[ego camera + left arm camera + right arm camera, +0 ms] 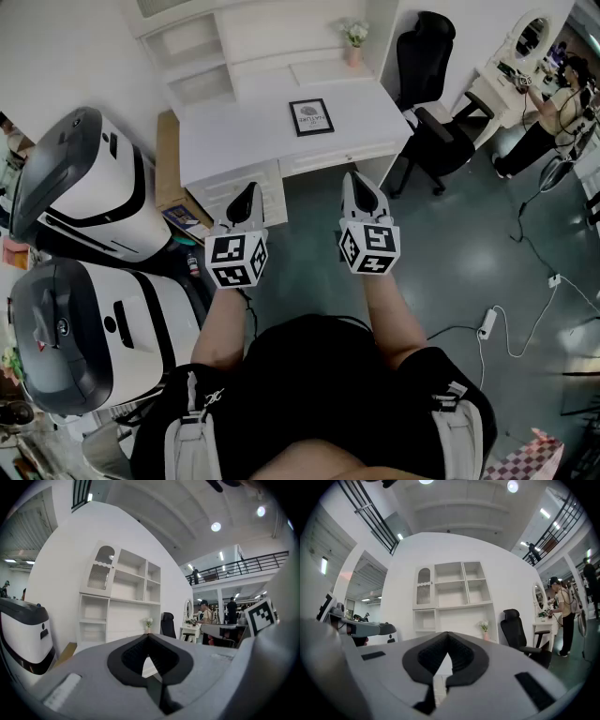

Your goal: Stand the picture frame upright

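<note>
A black picture frame point(311, 116) lies flat on the white desk point(244, 131), face up, near the desk's middle. My left gripper point(247, 194) and my right gripper point(359, 182) are held level side by side above the grey floor, short of the desk's front edge and well apart from the frame. Both are shut with nothing between the jaws. In the left gripper view the left gripper point(149, 639) points toward the shelf unit; in the right gripper view the right gripper point(446, 638) does the same. The frame is hidden in both gripper views.
A white shelf unit point(253, 42) with a small flower vase point(354, 39) stands behind the desk. A black office chair point(427, 103) is at its right. Two large white and grey machines point(89, 187) stand at the left. A person point(553, 117) is at a dressing table far right. Cables point(525, 309) cross the floor.
</note>
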`<action>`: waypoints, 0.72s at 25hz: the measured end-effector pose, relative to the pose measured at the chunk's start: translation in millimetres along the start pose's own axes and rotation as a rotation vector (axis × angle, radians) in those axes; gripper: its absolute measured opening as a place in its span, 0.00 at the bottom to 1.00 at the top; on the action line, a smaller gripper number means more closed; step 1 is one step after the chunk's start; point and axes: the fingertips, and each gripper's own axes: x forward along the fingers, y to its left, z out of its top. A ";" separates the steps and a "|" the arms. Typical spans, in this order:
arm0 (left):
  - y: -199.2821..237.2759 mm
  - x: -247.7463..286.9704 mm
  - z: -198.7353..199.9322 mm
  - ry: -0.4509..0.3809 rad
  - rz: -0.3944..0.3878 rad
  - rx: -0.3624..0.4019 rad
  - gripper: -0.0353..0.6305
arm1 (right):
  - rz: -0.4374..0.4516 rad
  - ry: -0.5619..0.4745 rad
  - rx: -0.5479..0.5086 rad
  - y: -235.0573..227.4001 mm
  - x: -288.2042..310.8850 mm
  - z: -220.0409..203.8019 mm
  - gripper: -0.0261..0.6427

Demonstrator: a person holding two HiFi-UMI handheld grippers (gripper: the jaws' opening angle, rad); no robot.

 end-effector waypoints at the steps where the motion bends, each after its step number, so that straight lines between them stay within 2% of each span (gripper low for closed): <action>1: -2.5 1.2 0.0 0.002 0.000 0.002 0.08 | 0.001 -0.003 0.002 -2.0 -1.1 0.3 0.04; 14: -36.1 12.4 -6.0 0.025 0.006 0.012 0.08 | 0.012 -0.004 0.029 -32.0 -11.9 -1.3 0.04; 18: -50.3 18.9 -5.8 0.023 0.034 0.058 0.08 | 0.035 0.005 0.018 -44.6 -14.7 -1.8 0.04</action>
